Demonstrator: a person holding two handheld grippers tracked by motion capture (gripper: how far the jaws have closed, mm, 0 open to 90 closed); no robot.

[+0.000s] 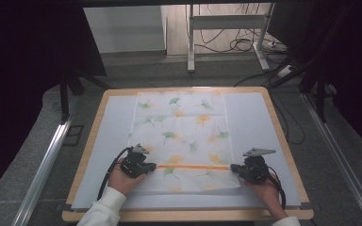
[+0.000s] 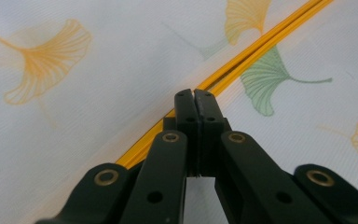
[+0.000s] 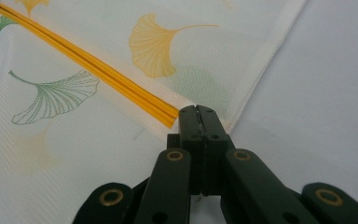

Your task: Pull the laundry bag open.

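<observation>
Both forearms enter from the near edge of the table (image 1: 283, 141). Left hand (image 1: 122, 179) grips the left gripper (image 1: 147, 166) near the table's near-left part, jaws pressed together, pointing right. Right hand (image 1: 263, 188) grips the right gripper (image 1: 235, 168) near the near-right part, jaws pressed together, pointing left. The grippers face each other, well apart.
</observation>
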